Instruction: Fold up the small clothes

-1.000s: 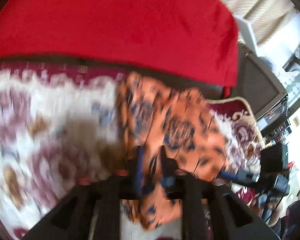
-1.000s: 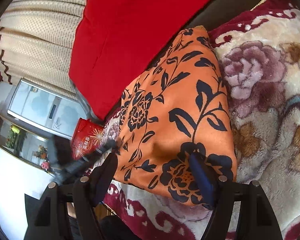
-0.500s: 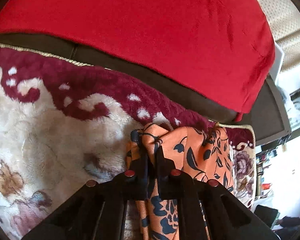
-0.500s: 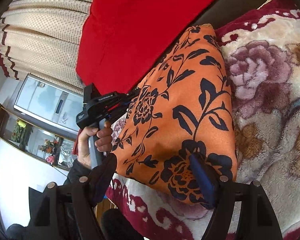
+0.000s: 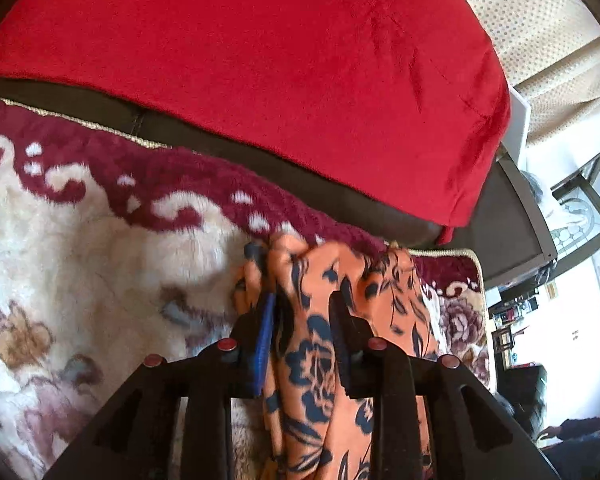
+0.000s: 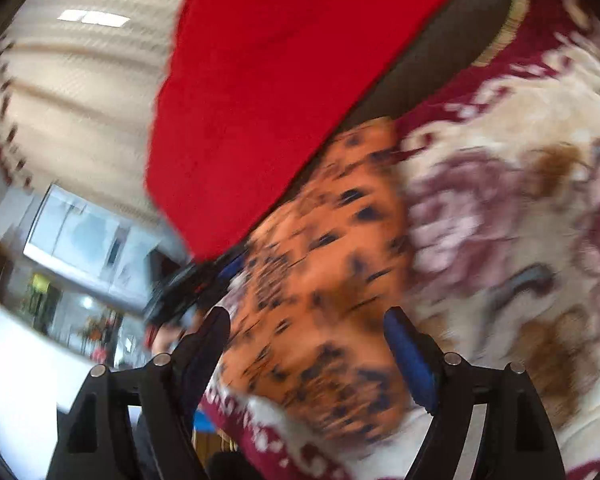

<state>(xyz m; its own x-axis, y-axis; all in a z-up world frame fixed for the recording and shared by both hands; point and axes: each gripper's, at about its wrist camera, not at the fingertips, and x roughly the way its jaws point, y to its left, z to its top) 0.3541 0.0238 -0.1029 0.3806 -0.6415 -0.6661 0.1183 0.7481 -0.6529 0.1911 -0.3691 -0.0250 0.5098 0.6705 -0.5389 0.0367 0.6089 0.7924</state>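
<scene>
We see the orange garment with its dark floral print lying on a plush cream-and-maroon flowered blanket, near the blanket's maroon border and just in front of a large red cushion. In the left wrist view its bunched edge rises between the fingers of the left gripper. Those fingers have just been opening a little and now stand narrowly apart, the cloth gathered between them: it lies against the blue-padded finger, but we cannot tell whether the other finger presses on it.

In the right wrist view, which is blurred, we see the garment spread flat on the blanket, one corner reaching up toward the cushion. The right gripper is above the cloth's near part with its fingers spread wide, one on each side; we see nothing pinched by them. At the garment's left edge the left gripper shows as a dark blurred shape. A cream curtain hangs behind the cushion.
</scene>
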